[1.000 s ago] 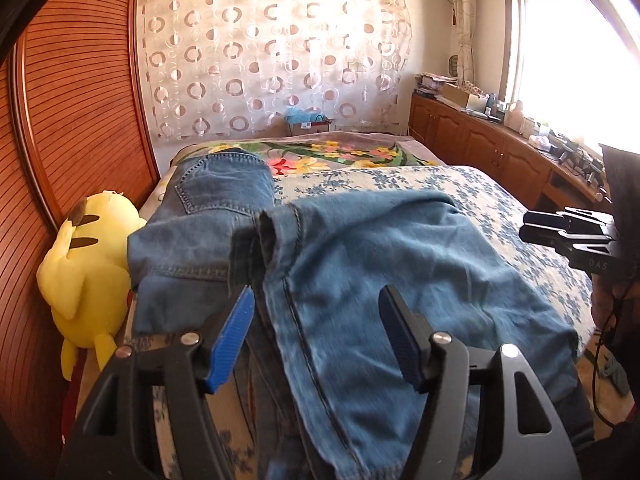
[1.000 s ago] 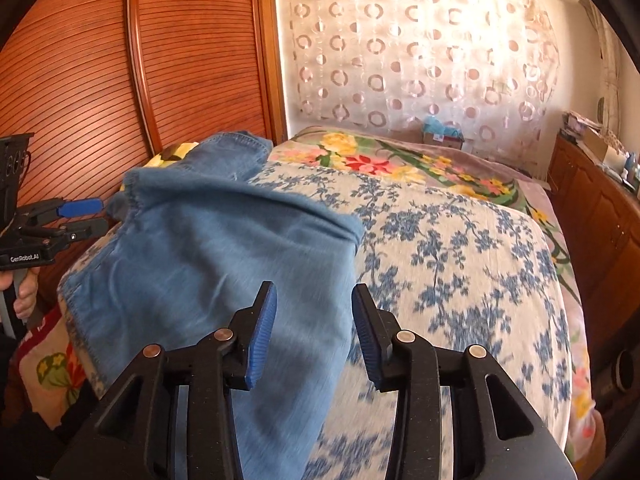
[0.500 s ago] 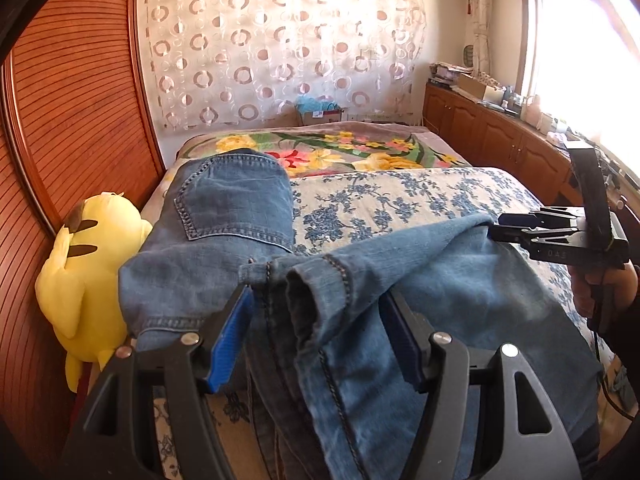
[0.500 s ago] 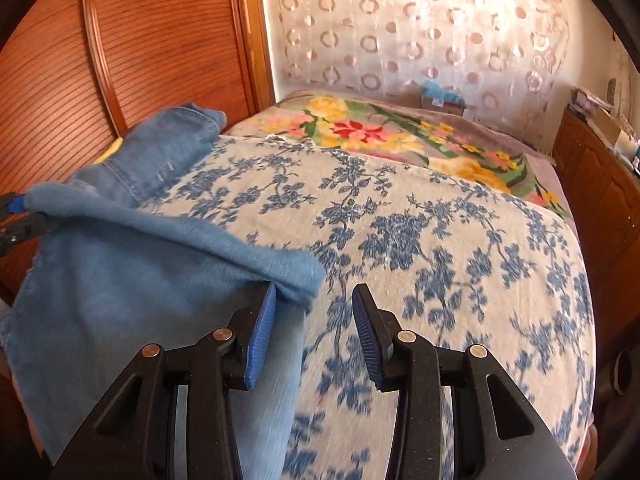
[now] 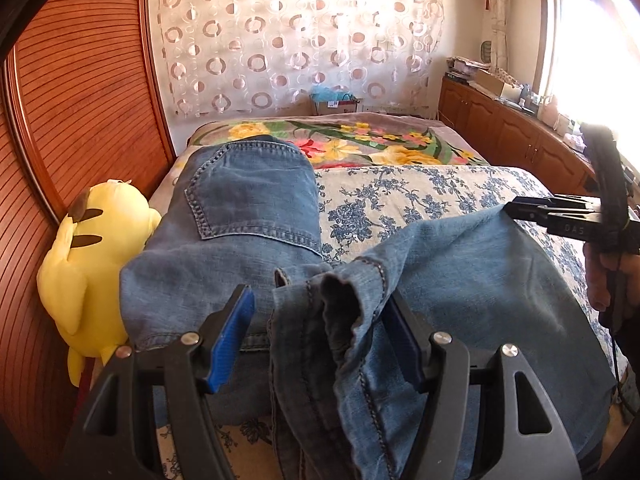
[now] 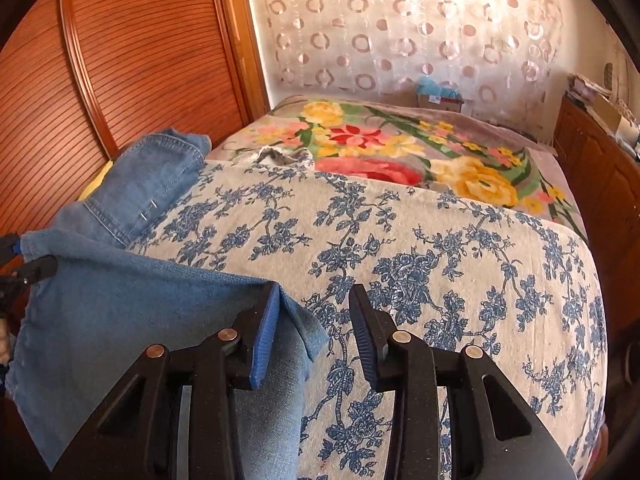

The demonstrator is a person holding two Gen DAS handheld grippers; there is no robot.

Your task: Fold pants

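Note:
Blue jeans [image 5: 248,216] lie along the left side of the bed, back pocket up, with a leg folded back toward me. The bunched hem [image 5: 340,304] of that leg sits between the fingers of my left gripper [image 5: 320,296]; it touches the right pad, but a gap shows at the left pad. My right gripper [image 6: 315,288] is closing around the far corner of the folded leg [image 6: 304,328], which lies against its left pad only. The left wrist view shows the right gripper [image 5: 520,208] at the fold's right edge.
The bed carries a blue-flowered cover [image 6: 420,272] and a bright floral blanket [image 6: 400,148] farther back. A yellow plush toy [image 5: 92,264] lies against the wooden headboard [image 5: 80,92]. Wooden cabinets [image 5: 508,136] run under the window on the right. A hand [image 5: 604,276] holds the right gripper.
Both grippers came forward and slightly down onto the folded leg. The hem now sits bunched between the left fingers, and the fold's corner has come between the right fingers, which narrowed a little.

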